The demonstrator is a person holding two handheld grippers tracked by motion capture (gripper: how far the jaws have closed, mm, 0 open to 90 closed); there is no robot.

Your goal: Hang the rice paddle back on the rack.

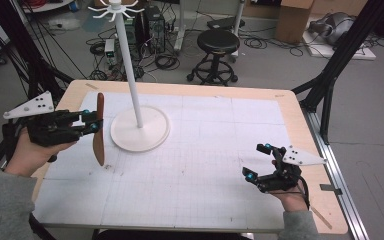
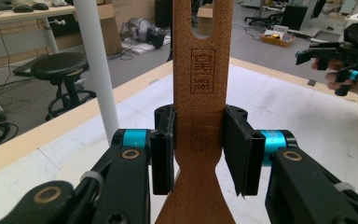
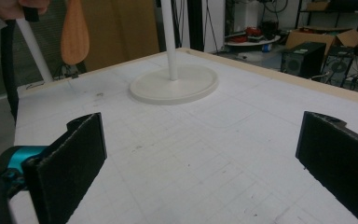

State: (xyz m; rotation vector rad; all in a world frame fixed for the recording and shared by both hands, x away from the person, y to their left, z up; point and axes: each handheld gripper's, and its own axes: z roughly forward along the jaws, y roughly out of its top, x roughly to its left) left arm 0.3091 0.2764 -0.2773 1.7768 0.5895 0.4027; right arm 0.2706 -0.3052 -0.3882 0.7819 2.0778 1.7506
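The left gripper pinches a wooden spatula by its handle, fingers pressed on both flat edges. The spatula hangs upright above the tabletop at its left side, long axis vertical, slotted end up, just left of the white hook stand. Its hooks sit high above, so the coming move likely lifts up and right. The right gripper rests near-right, fingers spread, holding nothing.
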